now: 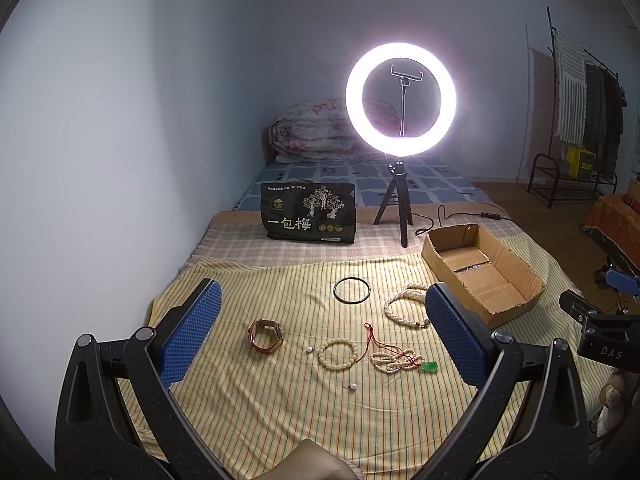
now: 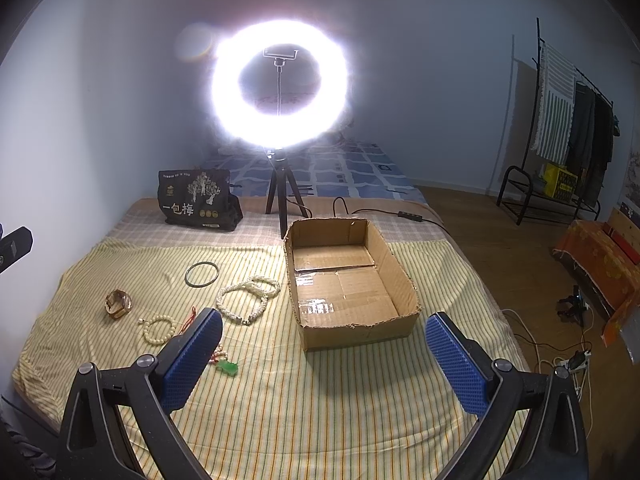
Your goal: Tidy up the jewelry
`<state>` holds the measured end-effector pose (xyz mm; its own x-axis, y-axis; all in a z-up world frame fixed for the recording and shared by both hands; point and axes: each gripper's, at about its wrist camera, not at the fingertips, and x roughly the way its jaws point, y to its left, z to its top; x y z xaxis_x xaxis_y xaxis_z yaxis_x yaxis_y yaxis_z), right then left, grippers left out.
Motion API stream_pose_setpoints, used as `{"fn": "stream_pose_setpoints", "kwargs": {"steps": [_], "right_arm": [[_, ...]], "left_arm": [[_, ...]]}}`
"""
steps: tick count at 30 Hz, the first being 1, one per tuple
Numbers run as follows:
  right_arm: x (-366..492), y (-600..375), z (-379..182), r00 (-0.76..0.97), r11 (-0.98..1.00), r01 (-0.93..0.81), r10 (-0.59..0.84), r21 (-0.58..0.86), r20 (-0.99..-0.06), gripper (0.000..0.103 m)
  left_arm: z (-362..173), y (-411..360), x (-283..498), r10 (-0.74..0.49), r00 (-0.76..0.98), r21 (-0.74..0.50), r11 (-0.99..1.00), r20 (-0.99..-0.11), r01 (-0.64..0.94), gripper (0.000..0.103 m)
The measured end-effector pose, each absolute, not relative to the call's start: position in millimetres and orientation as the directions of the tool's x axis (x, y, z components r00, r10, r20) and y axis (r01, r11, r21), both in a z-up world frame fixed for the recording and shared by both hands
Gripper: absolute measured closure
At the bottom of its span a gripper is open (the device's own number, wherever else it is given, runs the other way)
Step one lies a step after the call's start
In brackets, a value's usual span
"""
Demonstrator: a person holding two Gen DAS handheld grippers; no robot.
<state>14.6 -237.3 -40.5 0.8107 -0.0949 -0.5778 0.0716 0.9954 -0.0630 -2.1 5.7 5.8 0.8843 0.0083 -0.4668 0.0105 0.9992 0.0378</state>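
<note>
None of the jewelry looks put away: the cardboard box (image 2: 352, 276) seems empty, while the dark bangle (image 1: 352, 289), watch (image 1: 265, 336), bead bracelet (image 1: 338, 354), pearl necklace (image 1: 406, 305) and green pendant (image 1: 429, 367) lie spread on the striped cloth (image 1: 280, 420). Left gripper (image 1: 320, 340) and right gripper (image 2: 324, 352) hover above, jaws wide apart, holding nothing. Everything remains to do.
</note>
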Motion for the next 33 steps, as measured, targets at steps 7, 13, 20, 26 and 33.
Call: {"fn": "stream_pose_setpoints", "kwargs": {"steps": [7, 13, 20, 26, 33], "right_arm": [[14.5, -237.5, -40.5, 0.811, 0.996, 0.071, -0.094, -0.062, -0.578, 0.0], [17.2, -236.4, -38.1, 0.809, 0.995, 0.08, -0.101, -0.062, -0.579, 0.0], [20.1, -235.8, -37.4, 0.808, 0.994, 0.092, -0.11, -0.06, -0.579, 0.0], [20.5, -238.8, -38.6, 0.806, 0.994, 0.1, -0.113, -0.054, -0.581, 0.0], [19.4, -238.4, -40.1, 0.805, 0.994, 0.096, -0.107, -0.049, -0.583, 0.0]], "left_arm": [[5.6, 5.6, -2.5, 0.009, 0.884, 0.039, 0.999, -0.467, 0.01, 0.0], [6.6, 7.8, -2.3, 0.014, 0.885, 0.039, 0.999, -0.466, 0.005, 0.0], [4.4, 7.7, -2.6, 0.012, 0.885, 0.039, 0.999, -0.466, 0.007, 0.0], [0.6, 8.6, -1.7, 0.014, 0.881, 0.045, 0.999, -0.472, 0.008, 0.0], [-2.6, 9.3, -0.7, 0.014, 0.876, 0.044, 0.999, -0.482, 0.009, 0.0]]}}
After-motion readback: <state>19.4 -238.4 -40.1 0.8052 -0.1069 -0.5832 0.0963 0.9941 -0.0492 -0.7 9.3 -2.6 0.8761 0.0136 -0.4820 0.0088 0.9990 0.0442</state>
